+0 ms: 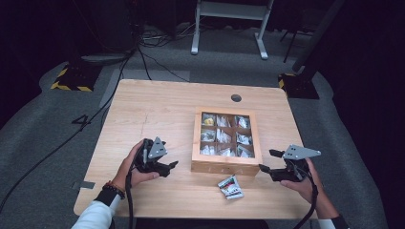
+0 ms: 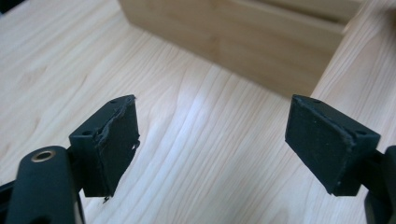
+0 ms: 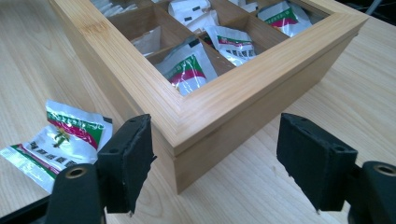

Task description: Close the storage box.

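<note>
A wooden box (image 1: 226,165) with a windowed lid stands right of the table's centre, and several small sachets lie in its compartments (image 3: 187,65). Two loose sachets (image 1: 230,187) lie on the table just in front of it, also at the left of the right gripper view (image 3: 60,135). My left gripper (image 1: 170,152) hovers left of the box, open, with bare wood between its jaws (image 2: 212,135). My right gripper (image 1: 267,160) is at the box's near right corner (image 3: 219,112), open, with that corner just ahead of its jaws (image 3: 215,154).
The wooden table (image 1: 153,109) has a round cable hole (image 1: 236,98) at its far edge. Behind the table are grey carpet, cables, and a white stand's legs (image 1: 229,28). A yellow-and-black striped base (image 1: 71,78) sits far left.
</note>
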A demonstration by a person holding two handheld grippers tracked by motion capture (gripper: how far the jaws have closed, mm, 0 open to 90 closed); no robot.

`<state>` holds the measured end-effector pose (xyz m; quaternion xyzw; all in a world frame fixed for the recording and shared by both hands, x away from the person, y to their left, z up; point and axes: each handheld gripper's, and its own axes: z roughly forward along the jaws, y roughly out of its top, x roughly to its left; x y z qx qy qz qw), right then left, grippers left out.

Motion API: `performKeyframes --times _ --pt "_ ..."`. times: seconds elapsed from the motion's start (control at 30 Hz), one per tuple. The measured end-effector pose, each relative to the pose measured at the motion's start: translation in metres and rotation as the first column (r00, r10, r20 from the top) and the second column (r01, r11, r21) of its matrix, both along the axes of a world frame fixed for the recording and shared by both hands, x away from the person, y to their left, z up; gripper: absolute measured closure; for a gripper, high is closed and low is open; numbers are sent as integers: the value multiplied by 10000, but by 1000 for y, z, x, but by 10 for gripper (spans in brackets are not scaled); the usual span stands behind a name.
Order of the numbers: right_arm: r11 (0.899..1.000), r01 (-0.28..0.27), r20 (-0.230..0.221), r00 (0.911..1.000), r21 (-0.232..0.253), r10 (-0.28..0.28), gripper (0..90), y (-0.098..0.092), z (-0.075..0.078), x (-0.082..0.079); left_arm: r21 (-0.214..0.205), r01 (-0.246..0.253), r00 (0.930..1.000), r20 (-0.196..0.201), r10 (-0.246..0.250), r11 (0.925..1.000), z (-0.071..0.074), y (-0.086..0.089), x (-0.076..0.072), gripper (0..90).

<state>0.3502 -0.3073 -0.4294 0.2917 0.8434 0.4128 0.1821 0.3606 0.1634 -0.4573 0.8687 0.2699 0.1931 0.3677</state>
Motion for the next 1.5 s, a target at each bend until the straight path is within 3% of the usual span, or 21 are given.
performKeyframes --times 0.23,0.6,0.93,1.2,1.5 --pt "9991 182 211 9996 -392 -174 269 -8 0 -1 446 -473 9984 -297 487 9979 -12 25 -3 174" --pt "9964 671 193 9976 -513 -662 282 -28 -4 -6 632 -958 9942 -424 985 9934 -22 52 -15 166" --pt "9888 1285 -17 9916 -761 -1290 279 -47 -20 -7 616 -1404 9883 -512 1436 9882 -32 72 -24 169" --pt "9763 2053 -247 9779 -692 -2074 258 -66 -37 -4 487 -1582 9843 -707 1614 9862 -37 82 -27 169" --pt "9635 2674 -797 9603 -92 -2673 257 -95 -53 -9 333 -1774 9789 -972 1798 9836 -43 88 -27 169"
